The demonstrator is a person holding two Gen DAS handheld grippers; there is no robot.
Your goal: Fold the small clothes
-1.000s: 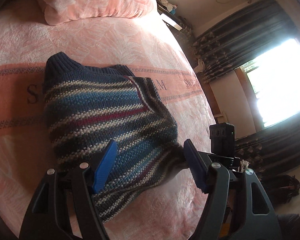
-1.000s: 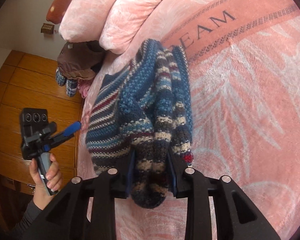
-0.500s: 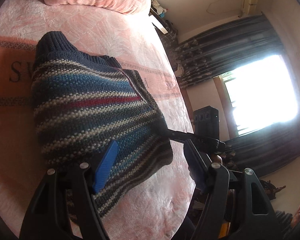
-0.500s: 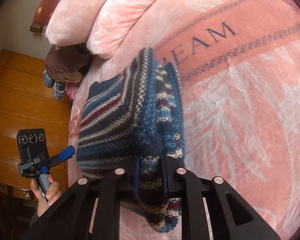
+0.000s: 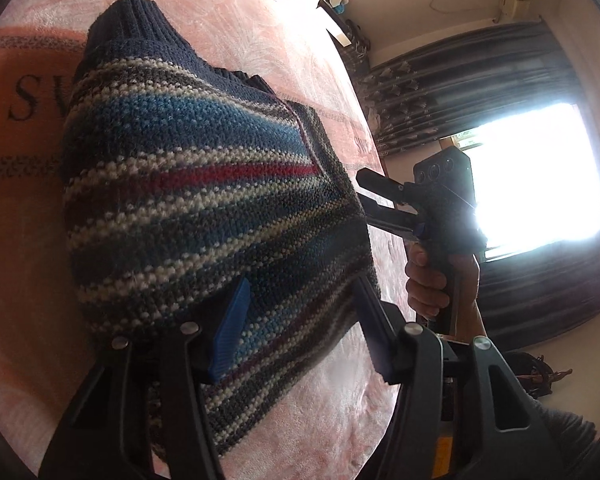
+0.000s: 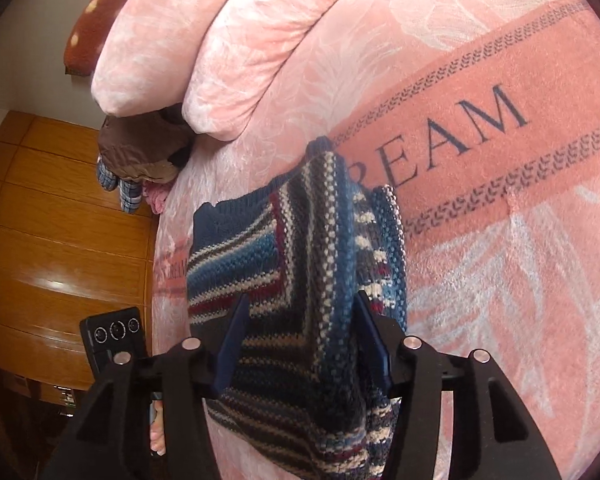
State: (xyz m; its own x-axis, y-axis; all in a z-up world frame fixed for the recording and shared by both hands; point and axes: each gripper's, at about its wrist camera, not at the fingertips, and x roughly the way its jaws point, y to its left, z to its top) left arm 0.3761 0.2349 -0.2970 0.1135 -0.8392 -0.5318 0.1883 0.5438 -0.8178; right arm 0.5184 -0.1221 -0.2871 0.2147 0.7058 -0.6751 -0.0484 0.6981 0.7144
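Observation:
A striped knit sweater point(image 5: 204, 200) in blue, grey, white and red lies folded on the pink bed blanket point(image 5: 340, 412), navy ribbed hem at the far end. My left gripper point(image 5: 300, 324) is open, low over the sweater's near edge, with fabric between its blue pads point(image 5: 230, 328). In the right wrist view the same sweater point(image 6: 300, 264) lies in stacked folds. My right gripper point(image 6: 302, 340) is open, its pads standing apart on either side of the near fold. From the left wrist view the right gripper point(image 5: 362, 190), held by a hand point(image 5: 424, 280), touches the sweater's right edge.
Rolled pink bedding point(image 6: 220, 40) lies at the head of the bed. A pile of brown and plaid clothes point(image 6: 136, 164) sits at the bed's edge by a wooden cabinet point(image 6: 52, 240). Dark curtains point(image 5: 480, 92) frame a bright window point(image 5: 540, 176) past the other side.
My right gripper has opened and let go of the sweater fold, which now rests on the bed. My left gripper has moved in closer over the sweater, still open.

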